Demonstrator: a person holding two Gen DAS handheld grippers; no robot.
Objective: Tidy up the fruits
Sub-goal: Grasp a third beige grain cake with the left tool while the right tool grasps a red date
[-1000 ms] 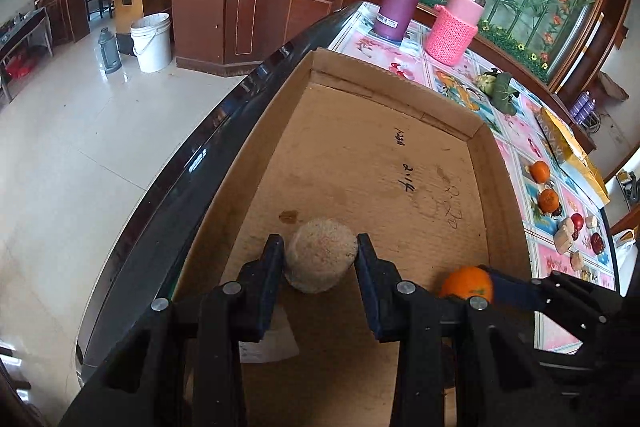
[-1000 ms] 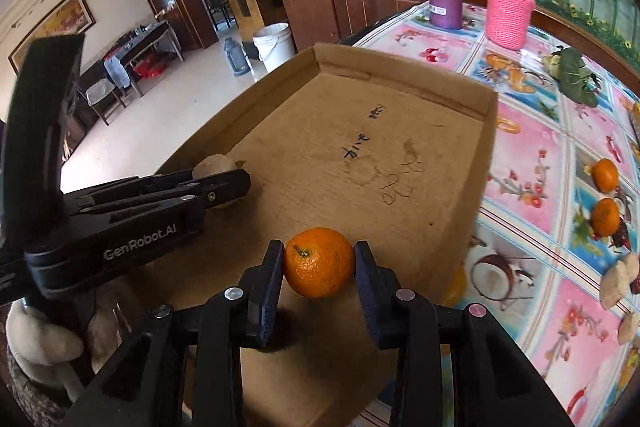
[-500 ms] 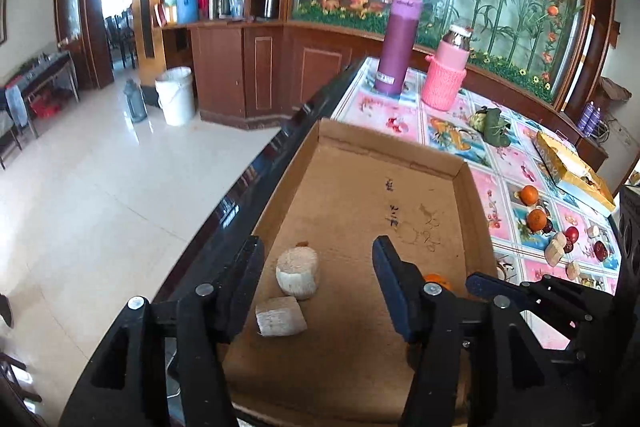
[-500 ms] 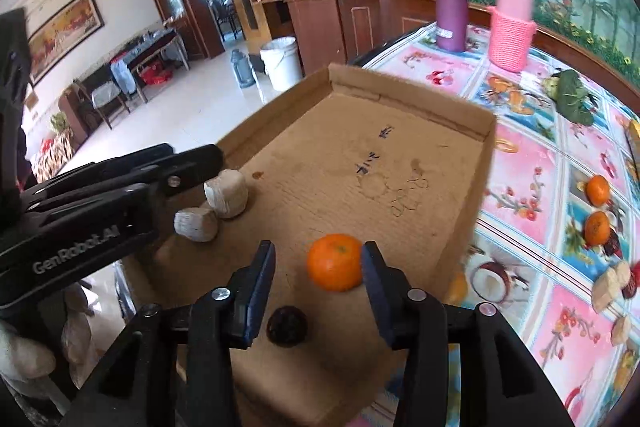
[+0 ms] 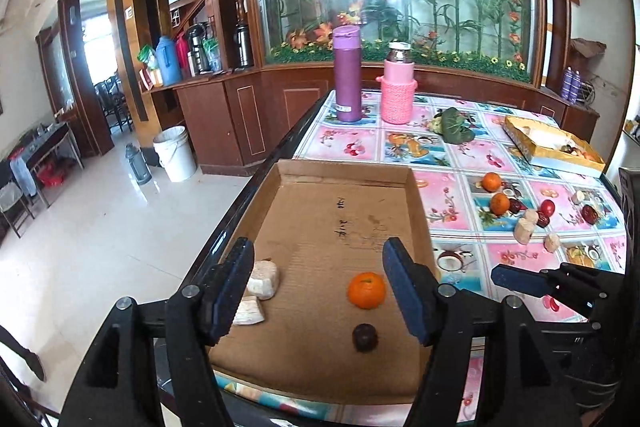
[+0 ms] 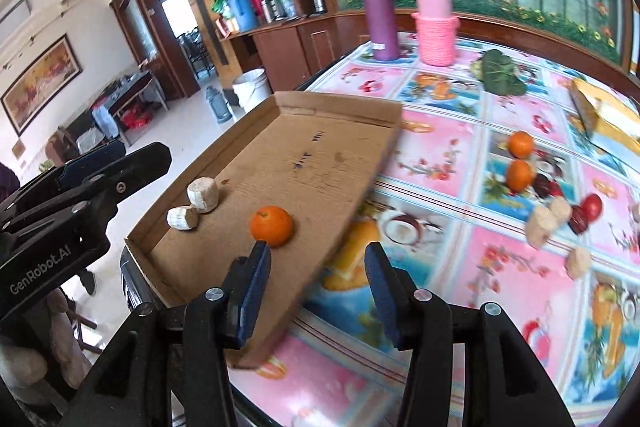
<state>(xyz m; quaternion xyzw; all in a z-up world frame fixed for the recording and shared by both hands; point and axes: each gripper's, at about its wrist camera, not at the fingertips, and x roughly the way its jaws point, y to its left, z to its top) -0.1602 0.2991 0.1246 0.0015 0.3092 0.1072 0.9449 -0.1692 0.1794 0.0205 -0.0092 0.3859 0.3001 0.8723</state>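
Note:
A shallow cardboard tray (image 5: 332, 171) (image 6: 340, 111) lies at the table's left edge. In it are an orange (image 5: 366, 289) (image 6: 272, 225), two beige chunks (image 5: 262, 274) (image 6: 203, 189) side by side, and a dark round fruit (image 5: 364, 337). My left gripper (image 5: 320, 287) is open and empty above the tray's near end. My right gripper (image 6: 316, 283) is open and empty, over the tray's right wall, with the orange just beyond its left finger. More oranges (image 5: 491, 181) (image 6: 520, 143), red fruits (image 5: 547, 207) and beige chunks (image 6: 540, 223) lie loose on the tablecloth to the right.
A purple flask (image 5: 347, 73) and a pink knitted jar (image 5: 397, 89) stand at the table's far end. A green leafy vegetable (image 5: 454, 125) and a yellow box (image 5: 548, 145) lie at the far right. The floor drops off left of the tray.
Both grippers opened and let go: the beige chunk and the orange now rest in the tray. Both grippers drew back and up; the right one swung to the right.

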